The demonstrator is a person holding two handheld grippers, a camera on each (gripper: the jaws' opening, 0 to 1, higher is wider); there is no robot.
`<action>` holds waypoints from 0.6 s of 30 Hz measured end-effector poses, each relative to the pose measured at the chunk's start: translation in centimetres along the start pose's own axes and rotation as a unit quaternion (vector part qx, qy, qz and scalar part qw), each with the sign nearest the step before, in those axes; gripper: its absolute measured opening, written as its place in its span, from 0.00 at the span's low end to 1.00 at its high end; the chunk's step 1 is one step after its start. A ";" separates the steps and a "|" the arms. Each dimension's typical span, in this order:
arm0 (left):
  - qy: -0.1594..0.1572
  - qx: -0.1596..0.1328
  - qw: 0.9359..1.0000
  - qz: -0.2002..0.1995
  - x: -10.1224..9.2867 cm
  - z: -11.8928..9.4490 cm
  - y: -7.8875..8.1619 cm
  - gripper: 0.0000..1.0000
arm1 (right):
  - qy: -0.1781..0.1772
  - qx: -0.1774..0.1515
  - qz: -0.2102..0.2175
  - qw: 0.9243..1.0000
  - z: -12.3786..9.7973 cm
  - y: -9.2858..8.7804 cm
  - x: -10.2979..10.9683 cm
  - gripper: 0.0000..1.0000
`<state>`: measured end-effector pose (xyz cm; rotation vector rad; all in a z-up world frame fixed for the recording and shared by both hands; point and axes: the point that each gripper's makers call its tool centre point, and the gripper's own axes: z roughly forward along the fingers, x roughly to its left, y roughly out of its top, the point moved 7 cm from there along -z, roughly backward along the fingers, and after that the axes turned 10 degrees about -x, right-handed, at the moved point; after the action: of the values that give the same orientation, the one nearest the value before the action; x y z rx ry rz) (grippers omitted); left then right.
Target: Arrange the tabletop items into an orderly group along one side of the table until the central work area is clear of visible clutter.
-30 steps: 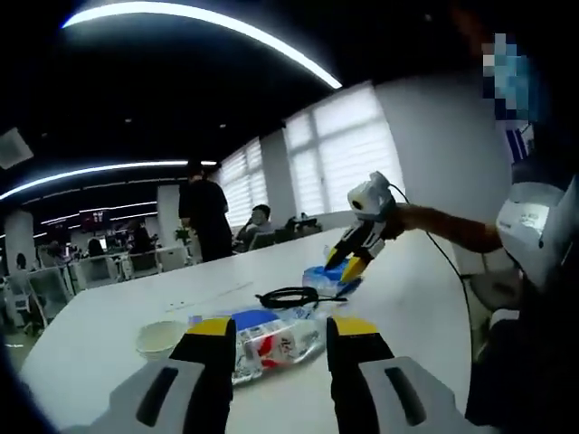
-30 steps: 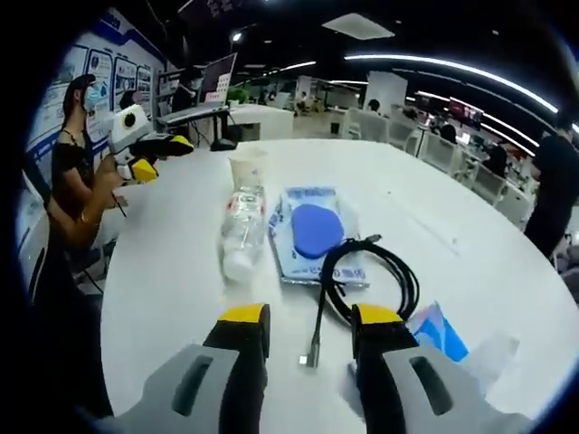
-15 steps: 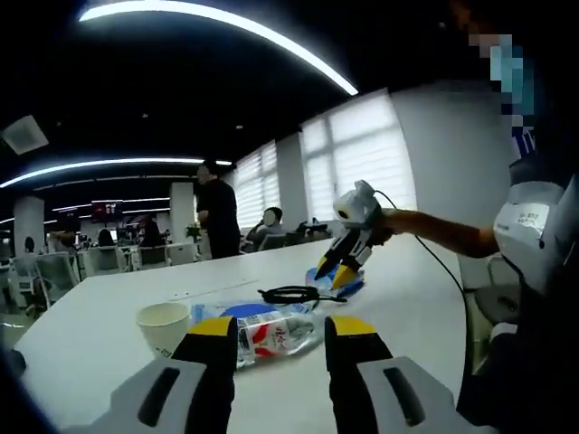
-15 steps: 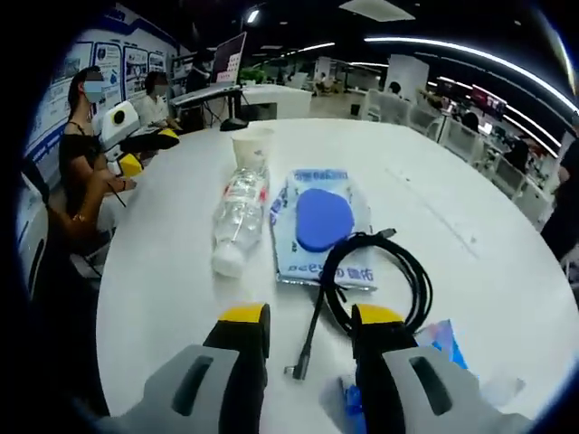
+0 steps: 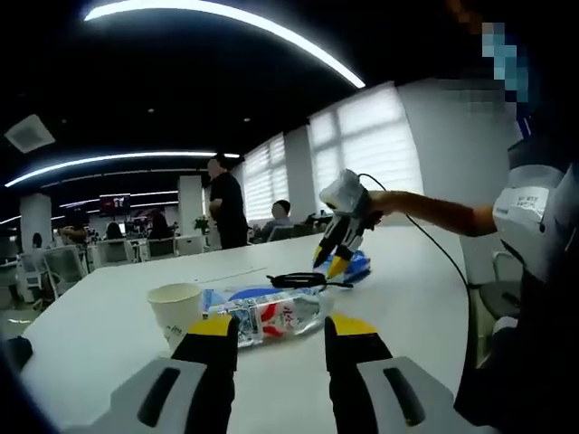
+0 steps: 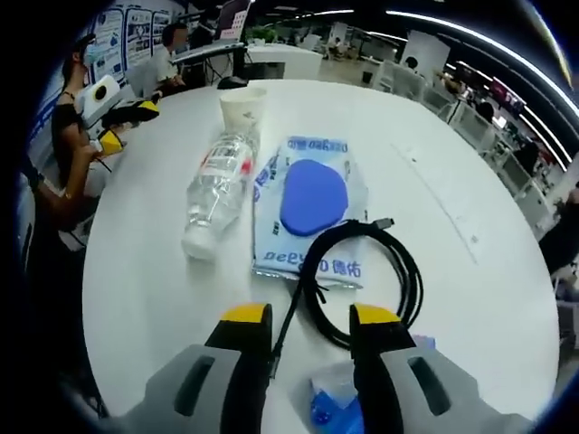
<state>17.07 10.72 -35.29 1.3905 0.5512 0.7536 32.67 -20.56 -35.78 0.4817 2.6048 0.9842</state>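
Observation:
A clear plastic bottle (image 5: 269,317) (image 6: 216,183) lies on its side on the white table (image 6: 145,298), just beyond my open left gripper (image 5: 282,330). A paper cup (image 5: 175,310) (image 6: 242,103) stands upright at the bottle's far end. Beside the bottle lies a flat wipes pack (image 6: 308,206) with a blue oval lid. A coiled black cable (image 6: 364,278) (image 5: 298,280) lies just beyond my open right gripper (image 6: 310,318) (image 5: 327,265), with its plug end beside the left jaw. A small blue packet (image 6: 331,411) (image 5: 355,265) sits under the jaws. Nothing is gripped.
The person holding the grippers sits at the table edge (image 6: 68,172), with my left gripper (image 6: 127,125) in a hand there. Other people (image 5: 226,203) stand and sit at the far side. Bare tabletop stretches to the right of the cable (image 6: 479,271).
My right gripper has come closer over the cable coil, and the blue packet now lies under its jaws. The left gripper view has sunk nearer the table, towards cup and bottle.

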 end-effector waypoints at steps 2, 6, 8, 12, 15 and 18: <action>-0.001 0.001 1.000 -0.003 0.0 -0.1 -0.2 0.37 | 0.003 0.020 -0.005 1.000 0.5 -0.2 -0.1 0.31; -0.003 0.003 1.000 -0.006 0.0 0.0 -0.6 0.37 | 0.013 0.039 -0.011 0.999 1.2 -0.2 -0.2 0.31; -0.001 0.007 1.000 -0.009 0.2 0.0 -0.8 0.36 | 0.018 0.045 -0.015 0.999 1.7 -0.2 -0.2 0.31; -0.003 0.010 1.000 -0.010 0.2 -0.2 -1.0 0.36 | 0.026 0.061 -0.013 0.998 2.6 -0.2 -0.3 0.28; 0.002 0.009 1.000 -0.012 0.5 -0.4 -1.2 0.35 | 0.036 0.062 -0.020 0.997 2.9 -0.1 -0.3 0.22; 0.011 0.007 1.000 -0.022 0.9 -0.7 -1.4 0.35 | 0.040 0.067 -0.009 0.997 3.2 -0.1 -0.3 0.21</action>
<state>17.35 11.79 -36.71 1.3798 0.6033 0.7321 34.20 -18.90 -38.02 0.4599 2.7550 0.8433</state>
